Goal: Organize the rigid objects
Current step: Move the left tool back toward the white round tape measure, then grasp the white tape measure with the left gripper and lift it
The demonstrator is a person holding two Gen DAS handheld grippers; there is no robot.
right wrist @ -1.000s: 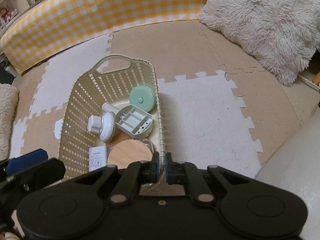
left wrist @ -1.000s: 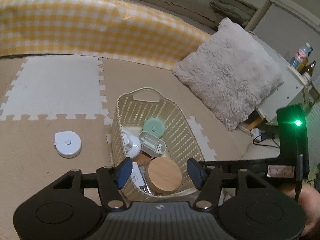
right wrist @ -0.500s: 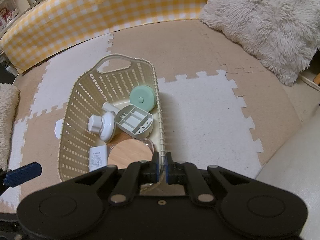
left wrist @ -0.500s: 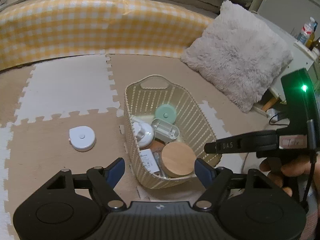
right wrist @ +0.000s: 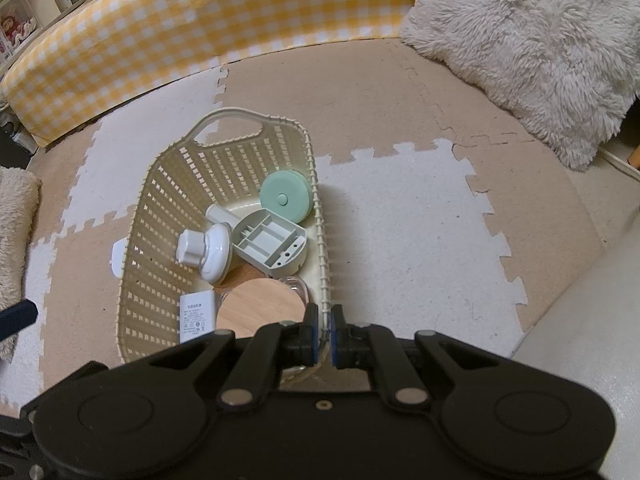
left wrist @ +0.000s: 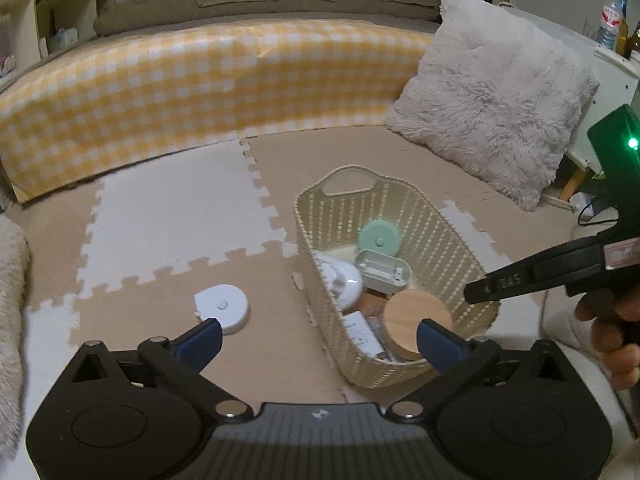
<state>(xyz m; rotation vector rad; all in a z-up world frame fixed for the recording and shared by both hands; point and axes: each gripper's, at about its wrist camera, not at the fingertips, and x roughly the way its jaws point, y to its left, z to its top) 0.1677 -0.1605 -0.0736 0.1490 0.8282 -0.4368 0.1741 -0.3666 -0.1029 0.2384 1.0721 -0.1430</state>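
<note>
My right gripper (right wrist: 325, 334) is clamped on the near rim of the cream basket (right wrist: 160, 208), fingers pressed together on the wall. My left gripper (left wrist: 318, 340) hangs spread wide above the foam mat (left wrist: 168, 216). A white round tape measure (left wrist: 222, 305) lies on the mat just left of the basket, near my left fingertip. In the basket: mint disc (right wrist: 285, 197), grey-green tray (right wrist: 270, 245), wooden lid (right wrist: 260, 310), white charger (right wrist: 197, 316), and a white knobbed piece (right wrist: 205, 254), possibly a dispenser.

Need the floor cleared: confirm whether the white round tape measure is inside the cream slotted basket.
No, the white round tape measure lies on the foam mat outside the cream slotted basket.
</note>
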